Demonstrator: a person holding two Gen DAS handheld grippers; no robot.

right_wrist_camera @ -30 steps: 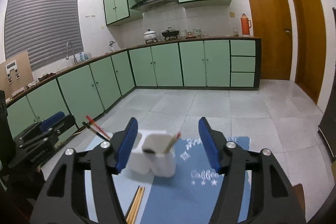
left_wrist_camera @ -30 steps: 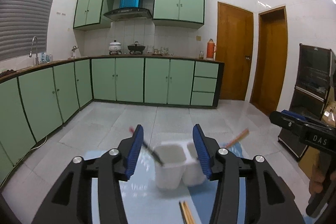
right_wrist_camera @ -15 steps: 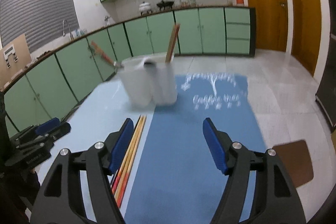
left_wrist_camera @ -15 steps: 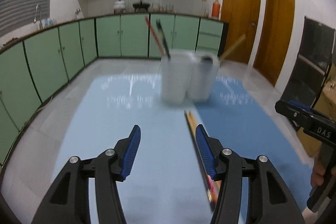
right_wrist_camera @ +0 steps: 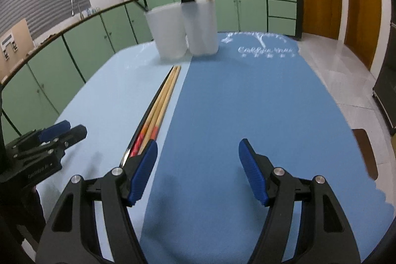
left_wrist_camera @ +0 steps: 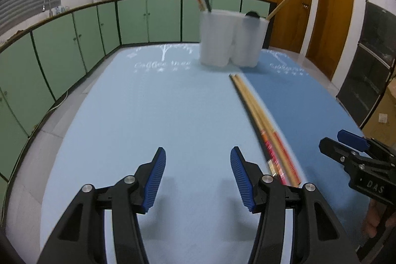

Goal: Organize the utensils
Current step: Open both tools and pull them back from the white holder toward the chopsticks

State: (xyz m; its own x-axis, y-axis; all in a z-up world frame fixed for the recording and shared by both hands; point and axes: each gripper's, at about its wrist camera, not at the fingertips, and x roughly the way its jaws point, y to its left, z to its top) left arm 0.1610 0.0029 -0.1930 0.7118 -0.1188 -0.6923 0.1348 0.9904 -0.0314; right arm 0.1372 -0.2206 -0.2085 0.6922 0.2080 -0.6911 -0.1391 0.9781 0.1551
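1. Your left gripper [left_wrist_camera: 196,160] and right gripper [right_wrist_camera: 198,152] tilt down over the mats, jaws apart, holding nothing.
2. Since 1 second ago both have dropped from facing the room; each gripper's jaws have just been opening, empty.
3. The chopsticks [right_wrist_camera: 158,110] lie between the grippers, before the blurred holder [right_wrist_camera: 183,29]; their near ends hide behind your right gripper's finger.

Lighting: dim indoor, cool overhead source; ceiling glare streak upper right, left view. Soft shadows under gripper fingers [left_wrist_camera: 158,172] on mat [left_wrist_camera: 148,120]. Blur: white holder [left_wrist_camera: 232,38], chopsticks [left_wrist_camera: 262,120] smeared. Edges: fisheye bowing, black vignette corners.
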